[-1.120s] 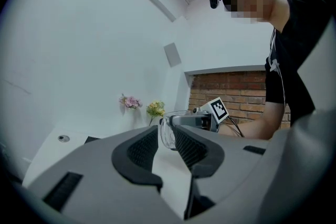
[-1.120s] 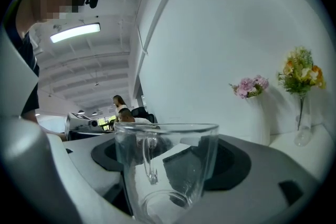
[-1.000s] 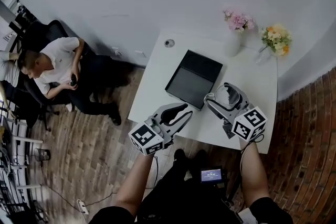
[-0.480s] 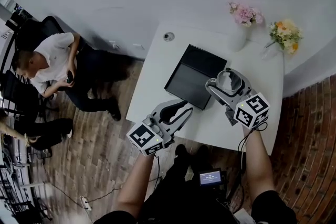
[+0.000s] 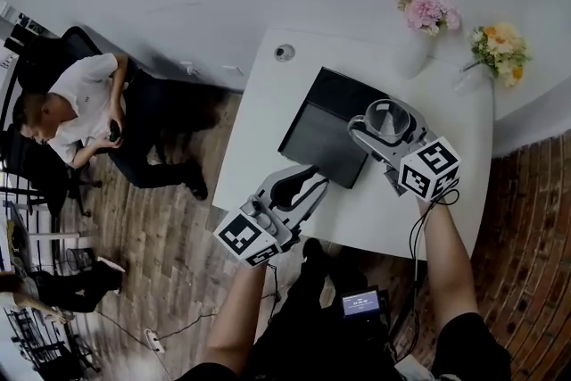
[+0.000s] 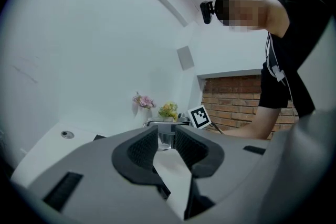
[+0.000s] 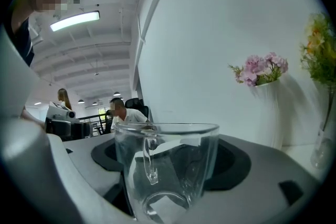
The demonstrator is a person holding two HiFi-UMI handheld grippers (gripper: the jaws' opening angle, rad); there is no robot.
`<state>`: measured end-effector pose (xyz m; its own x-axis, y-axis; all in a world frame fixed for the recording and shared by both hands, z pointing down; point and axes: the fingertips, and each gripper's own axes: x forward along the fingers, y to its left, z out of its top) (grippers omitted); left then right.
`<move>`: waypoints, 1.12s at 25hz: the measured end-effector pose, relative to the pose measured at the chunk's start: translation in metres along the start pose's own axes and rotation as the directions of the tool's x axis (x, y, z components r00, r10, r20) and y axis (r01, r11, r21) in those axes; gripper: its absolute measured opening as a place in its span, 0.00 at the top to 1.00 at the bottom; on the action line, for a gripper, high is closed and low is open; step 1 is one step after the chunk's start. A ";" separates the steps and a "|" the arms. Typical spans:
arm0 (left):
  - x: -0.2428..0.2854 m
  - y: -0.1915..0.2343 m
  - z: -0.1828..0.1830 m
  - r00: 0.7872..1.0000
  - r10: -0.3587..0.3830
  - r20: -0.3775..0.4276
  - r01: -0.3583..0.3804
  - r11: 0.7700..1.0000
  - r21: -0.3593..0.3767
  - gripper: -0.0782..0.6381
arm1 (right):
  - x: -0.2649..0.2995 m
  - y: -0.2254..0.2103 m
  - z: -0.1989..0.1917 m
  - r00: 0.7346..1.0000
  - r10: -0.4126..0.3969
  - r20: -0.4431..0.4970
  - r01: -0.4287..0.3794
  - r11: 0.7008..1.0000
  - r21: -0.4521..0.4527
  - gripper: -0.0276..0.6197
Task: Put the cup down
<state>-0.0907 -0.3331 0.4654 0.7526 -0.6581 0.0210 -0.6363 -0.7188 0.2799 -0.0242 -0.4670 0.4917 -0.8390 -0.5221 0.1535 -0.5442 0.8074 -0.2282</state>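
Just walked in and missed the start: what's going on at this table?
A person holds a gripper in each hand over a white table. The right gripper clamps a clear glass cup in its tongs, beside a black rectangular pad; the cup is not yet released. The left gripper is open and empty near the table's front edge.
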 end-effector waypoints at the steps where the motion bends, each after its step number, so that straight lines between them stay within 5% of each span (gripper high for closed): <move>1: 0.002 0.002 -0.001 1.000 0.000 0.002 0.000 1.000 -0.001 0.76 | 0.004 -0.004 -0.001 1.000 0.000 -0.002 0.000 1.000 -0.005 0.30; 28: -0.002 0.010 -0.031 0.999 0.022 -0.029 -0.023 0.999 -0.046 0.76 | 0.069 -0.062 -0.035 0.996 0.004 -0.091 -0.007 0.999 -0.032 0.30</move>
<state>-0.0936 -0.3316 0.4979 0.7434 -0.6666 0.0552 -0.6449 -0.6924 0.3235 -0.0482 -0.5439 0.5501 -0.8371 -0.4919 0.2392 -0.5380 0.8194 -0.1979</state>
